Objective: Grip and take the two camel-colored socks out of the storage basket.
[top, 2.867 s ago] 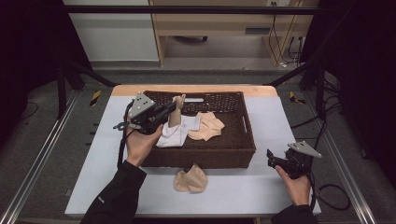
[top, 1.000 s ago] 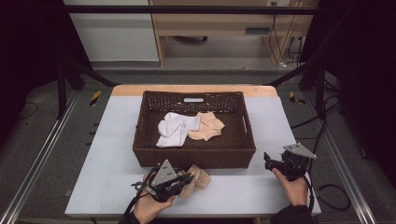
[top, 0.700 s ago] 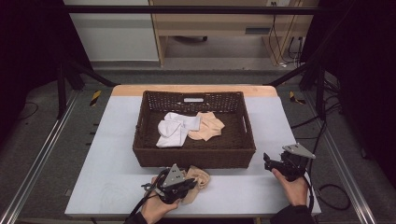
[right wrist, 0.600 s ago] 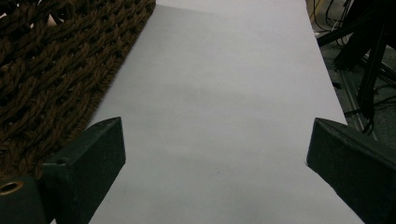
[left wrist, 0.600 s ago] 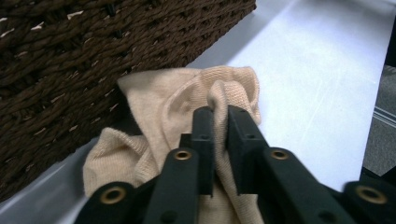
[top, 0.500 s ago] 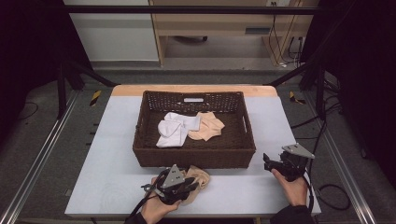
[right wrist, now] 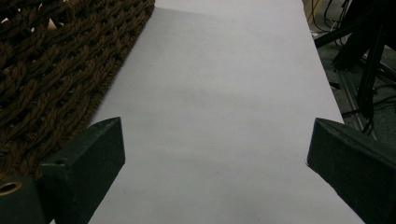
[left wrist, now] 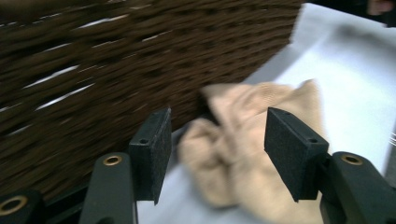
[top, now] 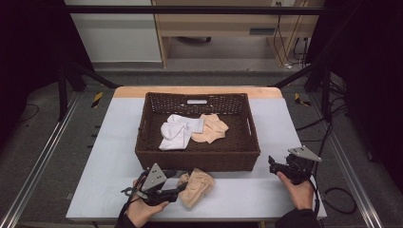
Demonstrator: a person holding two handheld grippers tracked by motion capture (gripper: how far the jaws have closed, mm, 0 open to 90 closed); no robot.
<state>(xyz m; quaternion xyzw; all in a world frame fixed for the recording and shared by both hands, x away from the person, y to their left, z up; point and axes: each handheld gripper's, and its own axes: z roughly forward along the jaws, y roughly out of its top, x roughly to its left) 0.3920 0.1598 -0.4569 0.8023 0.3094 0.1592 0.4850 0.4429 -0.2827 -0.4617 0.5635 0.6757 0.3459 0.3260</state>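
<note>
A crumpled beige sock [top: 197,187] lies on the table in front of the brown wicker basket [top: 197,154]. My left gripper [top: 180,188] rests low at the sock's left side. In the left gripper view its jaws have just been opening. My left gripper [left wrist: 217,135] stands open there, with the beige sock [left wrist: 247,149] between and beyond the pads, which do not press on it. The basket holds white socks [top: 177,131] and another beige sock [top: 212,128]. My right gripper [top: 272,164] hovers at the basket's front right corner. In its own view my right gripper [right wrist: 215,140] is open over bare table.
The basket wall [left wrist: 93,60] rises close behind the left jaw. The basket's corner [right wrist: 51,70] is at the left of the right gripper view. The white table top [top: 114,142] runs along both sides of the basket, and its front edge lies just below both hands.
The left gripper came from over the basket down to the table front beside the beige sock, then slid a little left as its jaws spread. The right hand stayed put.
</note>
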